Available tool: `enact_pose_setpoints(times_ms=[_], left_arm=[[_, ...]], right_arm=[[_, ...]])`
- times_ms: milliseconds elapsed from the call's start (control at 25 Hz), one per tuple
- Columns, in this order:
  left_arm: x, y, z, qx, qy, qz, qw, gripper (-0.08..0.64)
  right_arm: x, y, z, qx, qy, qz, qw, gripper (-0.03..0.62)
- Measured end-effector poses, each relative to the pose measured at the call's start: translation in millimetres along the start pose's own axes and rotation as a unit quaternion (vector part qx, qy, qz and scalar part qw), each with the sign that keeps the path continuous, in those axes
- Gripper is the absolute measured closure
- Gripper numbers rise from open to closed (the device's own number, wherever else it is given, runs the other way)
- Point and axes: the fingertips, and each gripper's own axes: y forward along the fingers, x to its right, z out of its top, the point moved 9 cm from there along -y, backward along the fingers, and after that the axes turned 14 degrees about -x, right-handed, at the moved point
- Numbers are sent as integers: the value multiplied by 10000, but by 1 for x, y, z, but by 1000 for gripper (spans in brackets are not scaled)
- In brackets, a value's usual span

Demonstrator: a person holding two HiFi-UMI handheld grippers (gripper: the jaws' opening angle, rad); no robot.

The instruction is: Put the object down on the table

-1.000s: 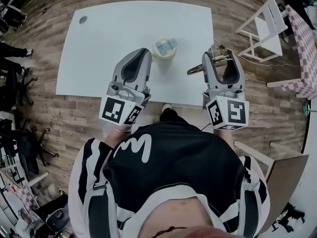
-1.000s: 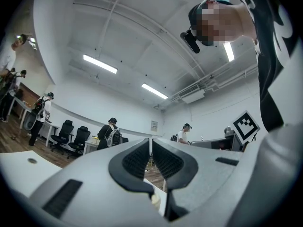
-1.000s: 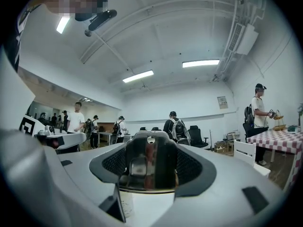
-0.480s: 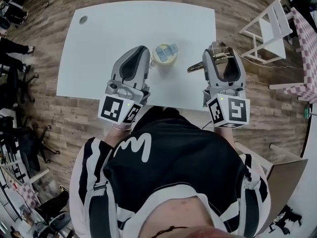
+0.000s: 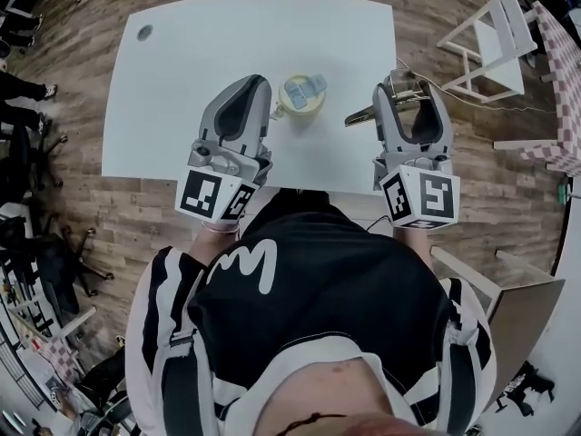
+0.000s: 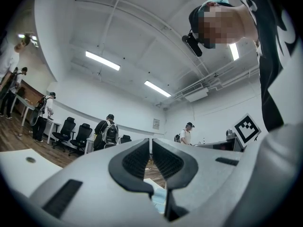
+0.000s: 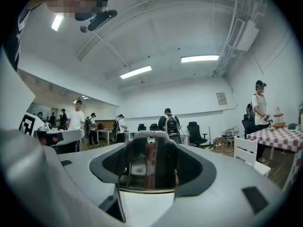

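Note:
A shiny metal utensil (image 7: 149, 161) is clamped between the pads of my right gripper (image 7: 150, 137). In the head view its dark handle (image 5: 358, 116) sticks out left of that gripper (image 5: 404, 85), above the near right part of the white table (image 5: 227, 34). A pale yellow cup with a blue lid (image 5: 302, 94) stands on the table between both grippers. My left gripper (image 5: 258, 84) hovers just left of the cup. Its jaws are closed with nothing between them (image 6: 151, 142).
A round grommet (image 5: 144, 32) sits in the table's far left corner. A white chair (image 5: 483, 49) and a checkered-cloth table (image 5: 556, 71) stand to the right, and black office chairs (image 5: 36, 143) to the left. Several people stand in the room behind.
Both grippers hold nearly the same place over the table's near edge. The head camera has shifted a little, so the table sits slightly higher in view.

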Motion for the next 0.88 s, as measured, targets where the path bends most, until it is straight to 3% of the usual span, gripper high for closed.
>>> enact_pose_setpoints(times_ms=[880], left_arm=[[-11,0,-12,-136,-1,-19,9999,538]], right_arm=[[3,37,-57,-948,-36,-256,9952,296]])
